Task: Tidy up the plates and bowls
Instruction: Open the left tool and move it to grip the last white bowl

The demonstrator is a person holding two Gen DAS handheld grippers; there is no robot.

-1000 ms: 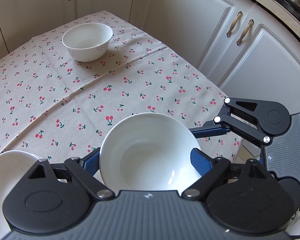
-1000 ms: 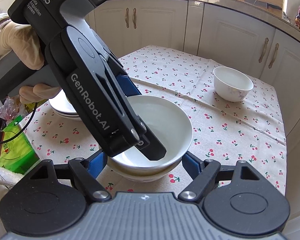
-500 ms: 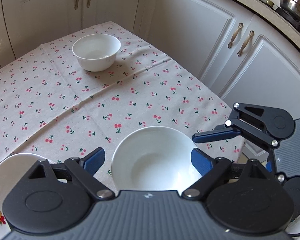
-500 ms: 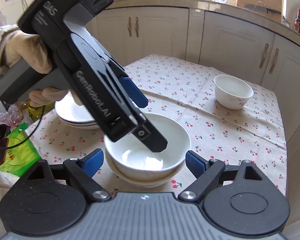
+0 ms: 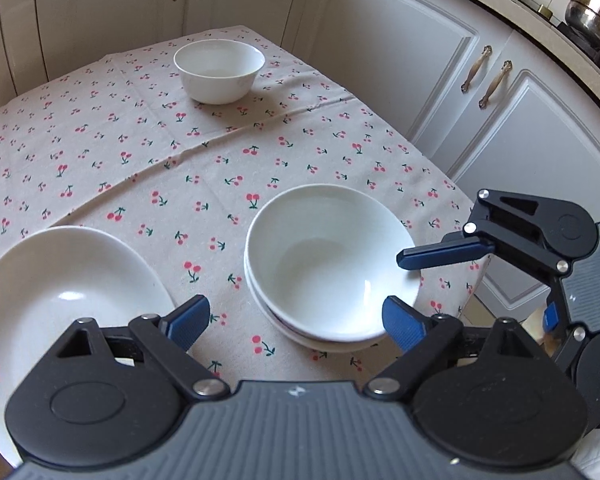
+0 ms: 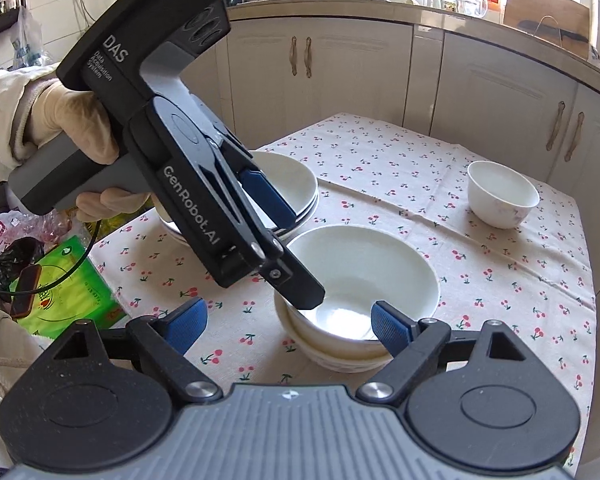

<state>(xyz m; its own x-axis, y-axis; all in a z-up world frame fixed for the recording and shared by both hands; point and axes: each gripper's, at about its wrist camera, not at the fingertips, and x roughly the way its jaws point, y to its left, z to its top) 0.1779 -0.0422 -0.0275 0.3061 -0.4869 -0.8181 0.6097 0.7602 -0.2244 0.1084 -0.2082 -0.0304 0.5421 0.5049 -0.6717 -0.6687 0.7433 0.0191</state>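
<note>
Between my spread left gripper fingers sat the stacked bowls, one nested in another on the cherry tablecloth, and I gripped nothing. My right gripper also gaped wide, empty, the same stack just ahead of it at twelve o'clock. Over at eleven o'clock from my left hand's camera stood the small bowl, well apart. Down at eight o'clock lay the plates, piled up.

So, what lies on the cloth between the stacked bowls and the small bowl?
Nothing: between the stacked bowls and the small bowl only bare cherry-print cloth shows, in both wrist views.
</note>
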